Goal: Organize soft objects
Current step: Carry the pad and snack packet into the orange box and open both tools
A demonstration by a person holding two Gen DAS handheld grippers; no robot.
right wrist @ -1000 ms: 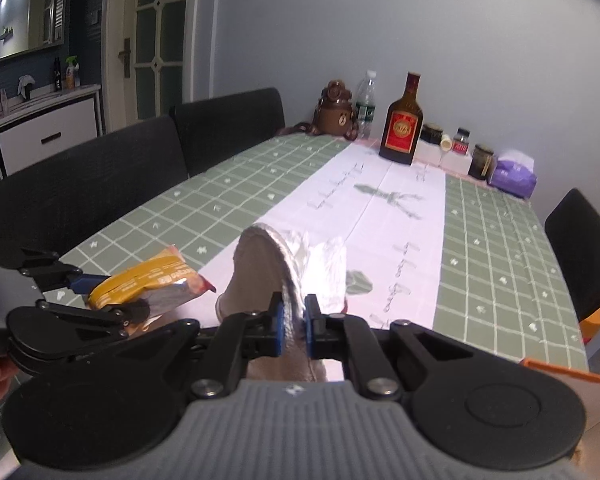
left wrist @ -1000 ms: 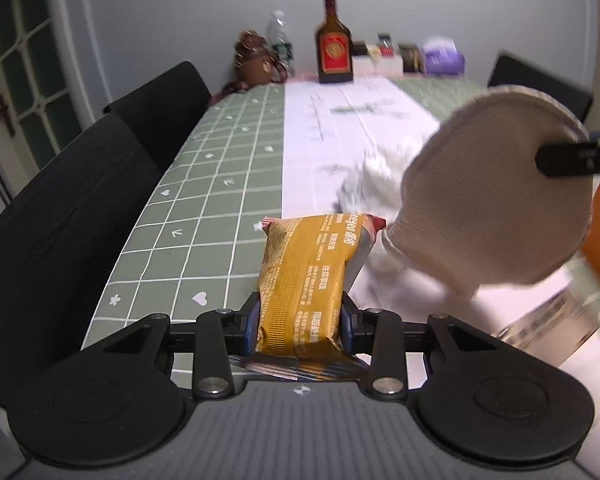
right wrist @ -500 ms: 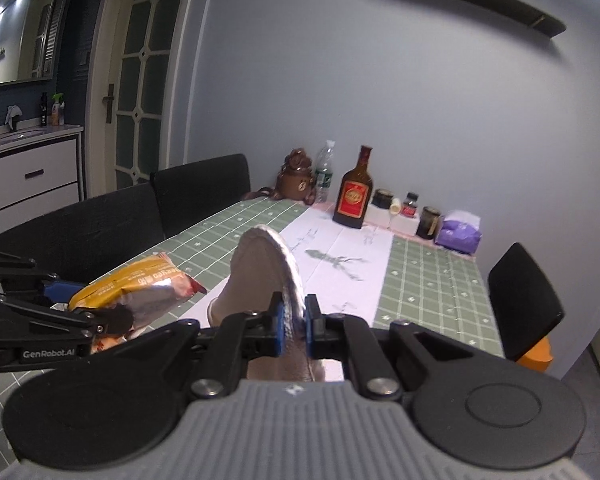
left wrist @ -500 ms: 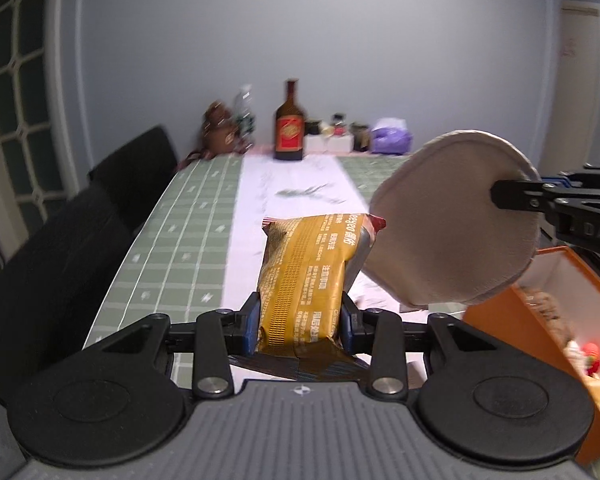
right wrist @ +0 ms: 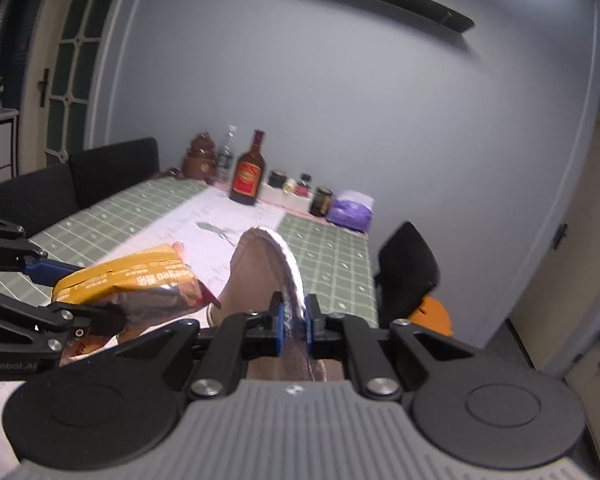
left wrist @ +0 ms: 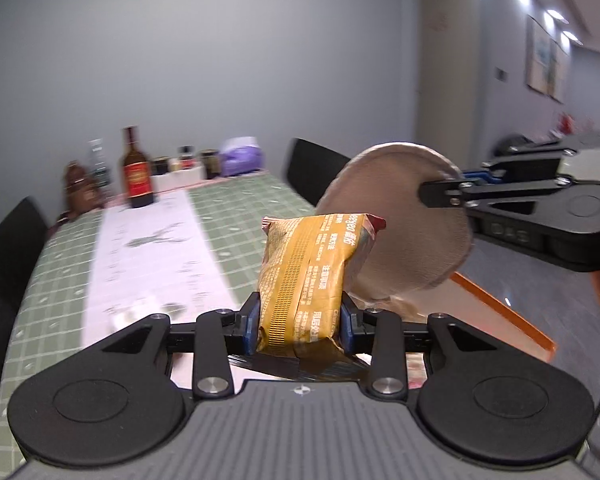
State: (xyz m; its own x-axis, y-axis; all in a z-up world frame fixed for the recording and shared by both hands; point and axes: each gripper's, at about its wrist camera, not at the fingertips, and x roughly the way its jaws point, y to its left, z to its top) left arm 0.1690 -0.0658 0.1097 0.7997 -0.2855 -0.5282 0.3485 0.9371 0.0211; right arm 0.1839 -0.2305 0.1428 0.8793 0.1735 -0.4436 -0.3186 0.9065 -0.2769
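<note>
Chairs [left wrist: 8,236] in black line the left side of the long table [left wrist: 56,256], whose green checked cloth has a pale runner [left wrist: 148,248] down its middle. At the far end, against the grey wall, a brown figurine [right wrist: 199,156] stands beside a clear water bottle [right wrist: 225,152], then a dark liquor bottle with a red label [left wrist: 137,174], a few small jars [right wrist: 300,190] and a purple packet [left wrist: 242,156].

Nearer, the left gripper [left wrist: 300,326] holds a yellow snack packet [left wrist: 312,280] lifted above the table's near end. Its two blue-padded fingers [left wrist: 250,322] press in on the lower part of the packet from either side, and the packet stands upright between them, its crimped top edge uppermost. From the right wrist view the same packet [right wrist: 136,284] shows its silvery underside.

Just to the right of the packet, and partly behind it, hangs a round beige pad [left wrist: 404,232], a flat soft disc also held in the air. The right gripper [right wrist: 293,320] pinches it by the rim, the blue pads closed tight on the thin edge, so the disc is seen edge-on from that gripper's own camera. The packet and the pad are close together; whether they touch I cannot tell.

Below and right of the pad, an orange box [left wrist: 500,312] shows its rim beside the table. Another black chair [right wrist: 408,268] stands at the table's right side.
</note>
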